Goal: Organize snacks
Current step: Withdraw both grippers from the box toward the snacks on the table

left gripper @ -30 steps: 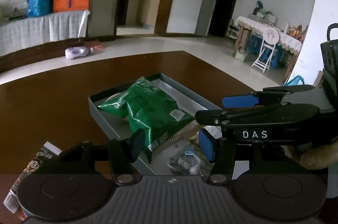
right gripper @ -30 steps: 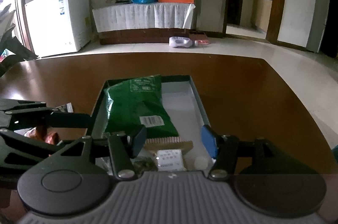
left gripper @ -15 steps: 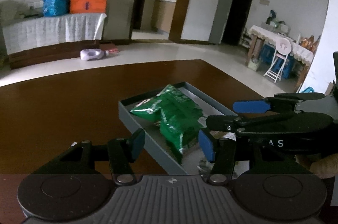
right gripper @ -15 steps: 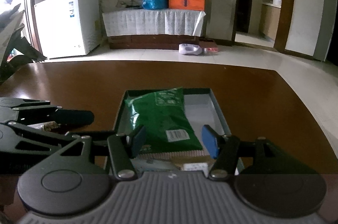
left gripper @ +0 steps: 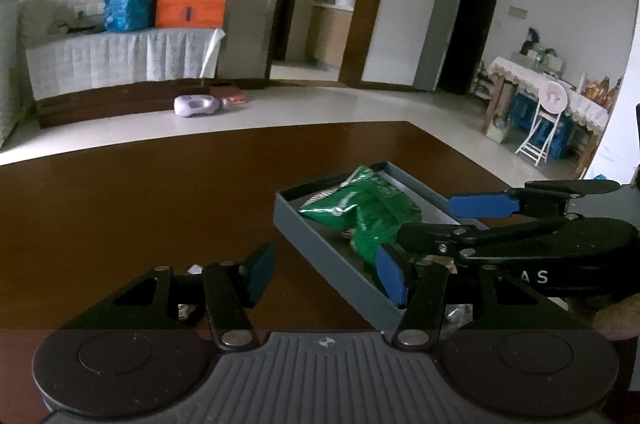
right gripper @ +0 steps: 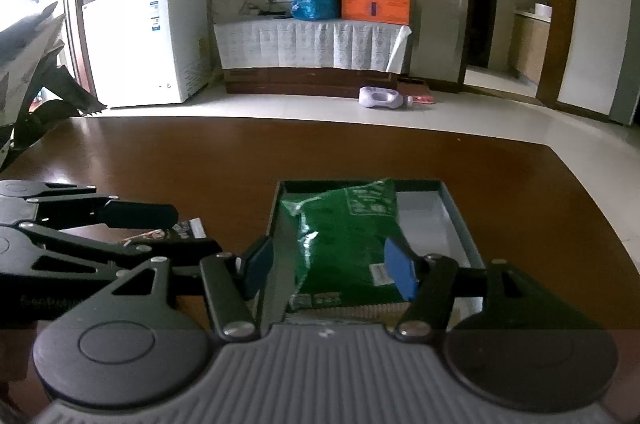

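A grey open box (left gripper: 320, 252) (right gripper: 460, 224) sits on the dark wooden table, with a green snack bag (left gripper: 368, 212) (right gripper: 344, 236) lying inside along its left side. My right gripper (right gripper: 329, 270) (left gripper: 428, 220) hangs open above the box's near end, nothing pressed between its blue pads. My left gripper (left gripper: 326, 276) (right gripper: 192, 230) is open too, just left of the box, over bare table and the box wall. A small dark and white snack packet (right gripper: 180, 228) lies on the table under the left gripper, mostly hidden by its fingers.
The brown table (left gripper: 140, 199) stretches far ahead and to the left, its far edge meeting a pale tiled floor. A hand (left gripper: 616, 320) grips the right tool. Beyond the table stand a white chest freezer (right gripper: 148, 39) and a cloth-covered bench (right gripper: 312, 43).
Both grippers have drawn back from the box and lifted slightly, so the box and green bag look smaller and farther. In the left wrist view the box has slid to the right.
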Available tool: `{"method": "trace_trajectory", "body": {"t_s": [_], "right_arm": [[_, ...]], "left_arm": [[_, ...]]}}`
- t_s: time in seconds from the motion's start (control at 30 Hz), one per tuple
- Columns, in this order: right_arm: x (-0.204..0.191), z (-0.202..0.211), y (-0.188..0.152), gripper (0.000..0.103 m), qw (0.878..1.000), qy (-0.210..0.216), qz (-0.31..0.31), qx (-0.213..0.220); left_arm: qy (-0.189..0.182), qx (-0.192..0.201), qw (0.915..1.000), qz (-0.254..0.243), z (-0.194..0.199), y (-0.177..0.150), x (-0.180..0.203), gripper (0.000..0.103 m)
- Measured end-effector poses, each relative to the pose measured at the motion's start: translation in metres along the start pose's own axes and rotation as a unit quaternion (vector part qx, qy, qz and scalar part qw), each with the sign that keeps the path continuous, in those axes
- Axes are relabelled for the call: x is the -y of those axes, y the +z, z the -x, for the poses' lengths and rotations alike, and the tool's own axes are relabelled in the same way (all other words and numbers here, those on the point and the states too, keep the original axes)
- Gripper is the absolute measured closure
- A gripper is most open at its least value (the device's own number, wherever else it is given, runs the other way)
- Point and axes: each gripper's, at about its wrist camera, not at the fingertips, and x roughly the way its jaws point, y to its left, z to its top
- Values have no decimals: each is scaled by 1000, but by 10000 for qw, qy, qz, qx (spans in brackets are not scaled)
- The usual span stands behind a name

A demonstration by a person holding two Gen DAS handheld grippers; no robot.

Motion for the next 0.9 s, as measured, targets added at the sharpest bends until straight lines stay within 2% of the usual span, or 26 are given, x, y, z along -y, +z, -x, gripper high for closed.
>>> {"method": "trace_trajectory", "body": {"t_s": [0.9], "right_arm": [[-36,-2,7,40,9987,371,340,-69]], "left_arm": [[402,-58,9991,111,25,-8,-38,46]]}}
